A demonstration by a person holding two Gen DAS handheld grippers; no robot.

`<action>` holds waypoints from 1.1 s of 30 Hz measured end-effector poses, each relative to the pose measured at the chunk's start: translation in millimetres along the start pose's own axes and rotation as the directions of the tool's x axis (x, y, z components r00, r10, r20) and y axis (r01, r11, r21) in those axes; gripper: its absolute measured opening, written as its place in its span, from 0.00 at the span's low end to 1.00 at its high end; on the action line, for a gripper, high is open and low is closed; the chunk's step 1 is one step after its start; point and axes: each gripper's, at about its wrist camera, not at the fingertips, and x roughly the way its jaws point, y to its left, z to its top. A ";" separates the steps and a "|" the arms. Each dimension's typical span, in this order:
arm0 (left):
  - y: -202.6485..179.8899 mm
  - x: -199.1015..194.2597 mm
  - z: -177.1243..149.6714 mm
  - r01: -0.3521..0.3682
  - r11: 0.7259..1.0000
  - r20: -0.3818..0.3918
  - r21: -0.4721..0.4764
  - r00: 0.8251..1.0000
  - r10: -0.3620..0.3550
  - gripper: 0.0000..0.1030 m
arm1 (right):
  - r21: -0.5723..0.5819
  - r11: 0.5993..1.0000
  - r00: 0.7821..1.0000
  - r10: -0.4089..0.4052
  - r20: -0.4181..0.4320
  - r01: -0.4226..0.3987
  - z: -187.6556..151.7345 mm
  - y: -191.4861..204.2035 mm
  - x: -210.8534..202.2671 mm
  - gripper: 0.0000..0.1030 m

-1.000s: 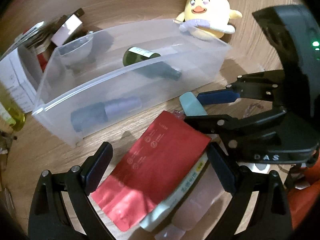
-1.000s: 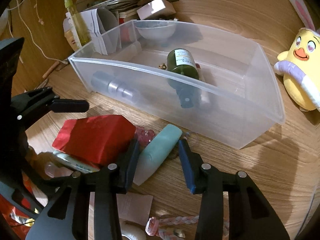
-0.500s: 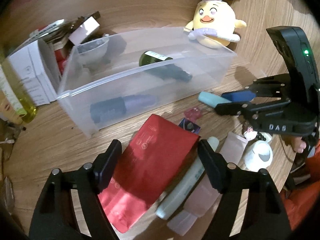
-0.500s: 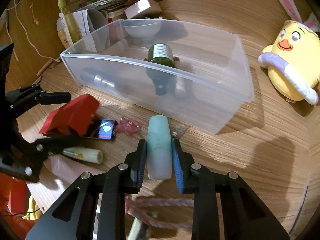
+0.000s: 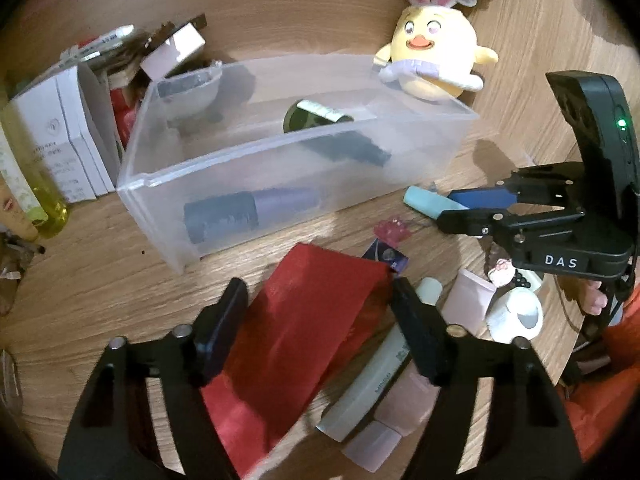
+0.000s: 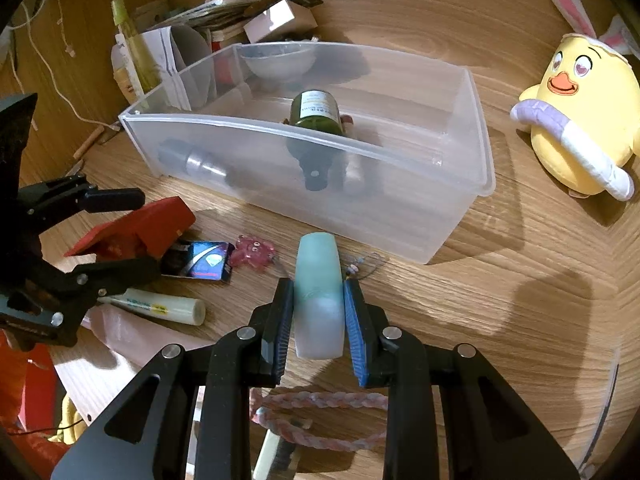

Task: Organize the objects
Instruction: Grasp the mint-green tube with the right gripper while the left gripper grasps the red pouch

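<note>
Nearest in the left wrist view: the left gripper [image 5: 316, 320] straddles a red foil pouch [image 5: 304, 344]. Its jaws are closing, and the pouch bows up between the pads, its edges at both of them. No print on the pouch is legible.

Just right of it on the wooden table [image 5: 80, 280] lies a pale green tube [image 5: 380, 376]; its lettering is blurred, possibly "MINGO" — cannot tell. A pink tube [image 5: 468, 300] lies against it.

Right wrist view: the right gripper [image 6: 318, 312] is clamped narrowly on a mint-green tube [image 6: 319, 292], lifted off the table, its rounded end pointing toward the bin. The gripper body reads "DAS" in the left wrist view.

Below it lies a pink braided cord [image 6: 320, 420]. To the left lie a small dark card packet [image 6: 200, 264] with a shiny blue print and a pink translucent trinket [image 6: 256, 250].

Next back is the clear plastic bin [image 6: 460, 200]. Inside it a dark green bottle [image 6: 316, 120] lies on its side, its pale label too small to read, with a grey-and-dark cylinder [image 6: 192, 162] at the left end and a clear bowl [image 6: 278, 62] at the far wall.

Farthest are white cartons [image 5: 68, 132] with faint unreadable print, a yellow-liquid bottle [image 6: 134, 48], and a yellow chick plush with rabbit ears [image 6: 580, 108] to the right.
</note>
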 end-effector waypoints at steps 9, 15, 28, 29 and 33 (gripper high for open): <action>-5.9 -28.1 -0.9 -0.052 0.999 0.068 0.011 0.996 0.052 0.42 | 0.007 1.000 0.996 0.006 0.089 -0.007 -0.3 2.9 -29.7 0.22; 1.7 -34.9 -5.8 -0.069 0.997 0.062 -0.038 0.996 0.072 0.41 | 0.012 1.000 0.991 0.002 0.132 -0.004 -0.6 2.3 -47.5 0.22; -1.7 -92.6 7.3 -0.107 0.989 0.215 -0.103 0.968 0.127 0.40 | 0.036 0.999 0.966 -0.005 0.258 -0.005 12.0 -1.0 -84.2 0.22; -1.5 -95.2 8.9 -0.107 0.989 0.223 -0.106 0.966 0.129 0.40 | 0.040 0.999 0.964 -0.004 0.265 -0.007 13.2 -1.8 -85.9 0.22; -2.7 -103.5 16.3 -0.111 0.987 0.256 -0.120 0.957 0.138 0.40 | 0.045 0.999 0.958 -0.006 0.288 -0.007 18.7 -4.2 -91.1 0.22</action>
